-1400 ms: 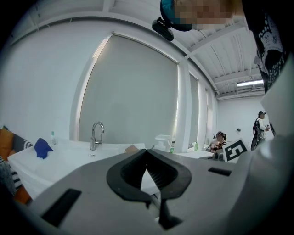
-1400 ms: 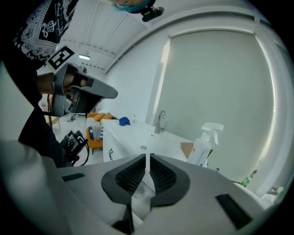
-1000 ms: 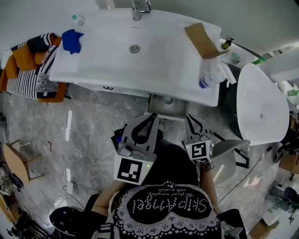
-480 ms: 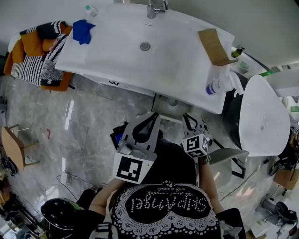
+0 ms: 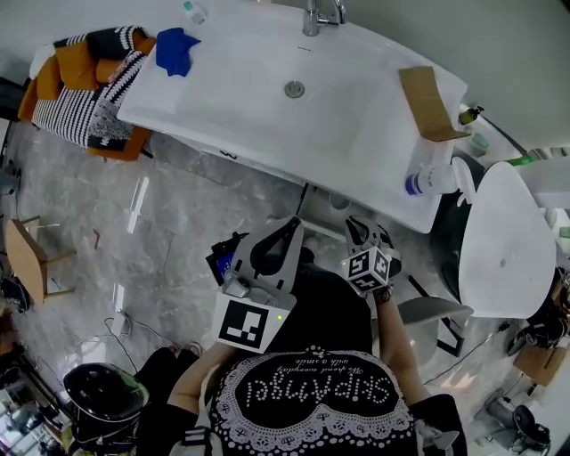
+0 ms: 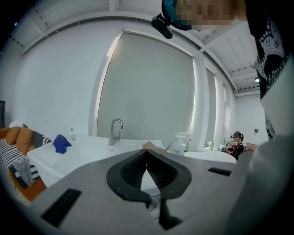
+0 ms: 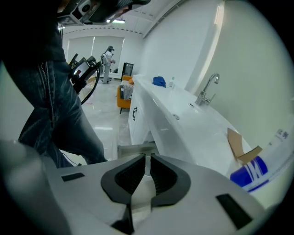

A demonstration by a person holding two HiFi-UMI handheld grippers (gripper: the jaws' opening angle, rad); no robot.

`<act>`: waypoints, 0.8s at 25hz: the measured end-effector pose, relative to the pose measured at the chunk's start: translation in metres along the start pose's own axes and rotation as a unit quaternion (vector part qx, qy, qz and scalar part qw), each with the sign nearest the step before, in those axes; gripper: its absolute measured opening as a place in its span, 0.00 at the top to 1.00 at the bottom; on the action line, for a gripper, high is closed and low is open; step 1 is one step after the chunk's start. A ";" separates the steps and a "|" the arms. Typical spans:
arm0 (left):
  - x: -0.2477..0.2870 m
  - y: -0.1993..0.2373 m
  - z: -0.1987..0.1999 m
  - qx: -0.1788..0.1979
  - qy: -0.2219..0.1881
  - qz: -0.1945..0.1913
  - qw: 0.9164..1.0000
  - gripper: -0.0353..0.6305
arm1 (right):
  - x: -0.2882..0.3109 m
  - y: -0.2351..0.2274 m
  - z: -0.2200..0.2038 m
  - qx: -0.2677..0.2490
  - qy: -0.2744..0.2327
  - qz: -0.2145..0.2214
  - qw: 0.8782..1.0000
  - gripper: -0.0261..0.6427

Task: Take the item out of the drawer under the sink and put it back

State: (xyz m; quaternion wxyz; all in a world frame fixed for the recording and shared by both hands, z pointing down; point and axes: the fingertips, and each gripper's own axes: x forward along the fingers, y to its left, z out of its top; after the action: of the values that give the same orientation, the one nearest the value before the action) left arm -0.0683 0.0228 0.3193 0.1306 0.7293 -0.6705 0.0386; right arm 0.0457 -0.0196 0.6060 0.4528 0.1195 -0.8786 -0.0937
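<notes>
Both clenched, empty. Left gripper (image 6: 147, 153): ribbed black pads meet at the tips. Right gripper (image 7: 145, 158): hairline gap. Grey boxy drawer (image 7: 133, 149) open just beyond right fingertips, under glossy white sink (image 7: 183, 119). Small round item (image 5: 336, 203) inside, detail unclear.

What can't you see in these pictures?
- The item under the sink: the sink's overhang hides it in the head view.
- Spray bottle: cut off by the right gripper view's edge.
- Small bottle: its label is too small in the head view.
</notes>
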 end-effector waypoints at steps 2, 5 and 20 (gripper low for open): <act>0.001 0.004 0.001 0.002 0.000 0.007 1.000 0.94 | 0.010 0.002 -0.002 -0.007 0.007 0.013 1.000 0.92; 0.001 0.009 0.002 0.005 0.004 0.015 1.000 0.94 | 0.024 0.005 -0.007 -0.019 0.018 0.030 0.999 0.90; -0.014 0.035 -0.001 -0.007 0.020 0.066 0.998 0.94 | 0.095 0.021 -0.047 -0.063 0.097 0.088 0.989 0.88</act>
State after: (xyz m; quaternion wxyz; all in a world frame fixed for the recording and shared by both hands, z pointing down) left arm -0.1040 0.0339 0.3218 0.1463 0.6813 -0.7149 0.0570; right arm 0.0282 -0.0301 0.7128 0.5487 0.0215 -0.8301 -0.0972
